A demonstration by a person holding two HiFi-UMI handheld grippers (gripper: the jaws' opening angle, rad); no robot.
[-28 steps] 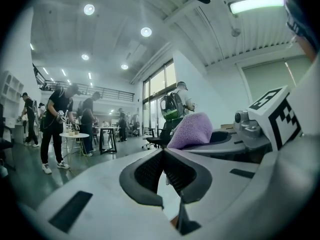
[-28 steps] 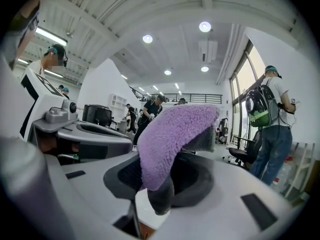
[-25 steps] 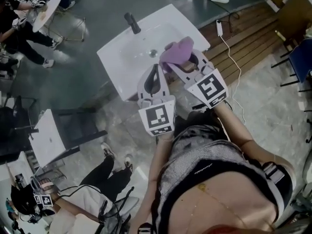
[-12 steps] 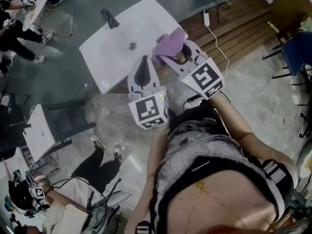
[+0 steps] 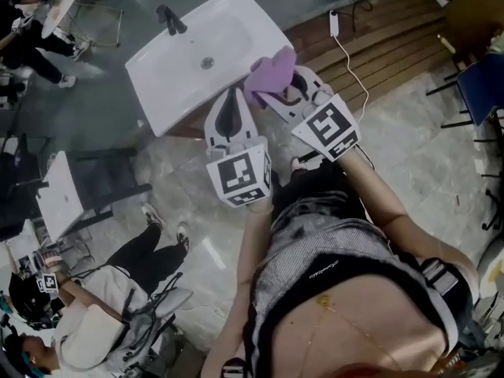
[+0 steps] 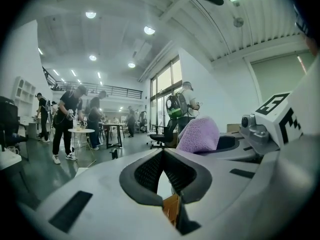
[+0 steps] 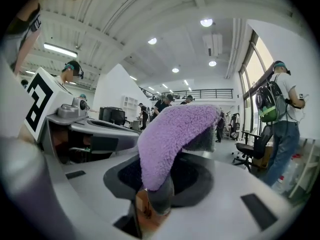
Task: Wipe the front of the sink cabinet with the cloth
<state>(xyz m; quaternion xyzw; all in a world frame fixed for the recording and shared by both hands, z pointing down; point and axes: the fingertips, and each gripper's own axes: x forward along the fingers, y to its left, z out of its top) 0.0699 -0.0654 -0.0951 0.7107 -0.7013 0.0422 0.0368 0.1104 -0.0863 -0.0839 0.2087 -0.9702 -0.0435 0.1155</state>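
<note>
The left pale grey plastic gripper (image 5: 231,101) and the right pale grey plastic gripper (image 7: 152,196) have black ribbed jaw pads. Each carries a white cube with black square markers: left cube (image 5: 239,178), right cube (image 5: 325,128). The person wears a short top with fine grey-and-white stripes (image 5: 315,246), with a black band (image 5: 354,283) at its near edge.

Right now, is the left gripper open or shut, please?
Shut and empty: the left gripper shows jaws meeting at the tips, nothing between. The cloth is in the right gripper.

Place: large open workshop hall.
Signs: high white ribbed ceiling (image 6: 100,39), black-railed mezzanine (image 6: 107,90), people (image 6: 67,116) at small white round table (image 6: 81,131) beyond the fingers (image 6: 147,173).
</note>
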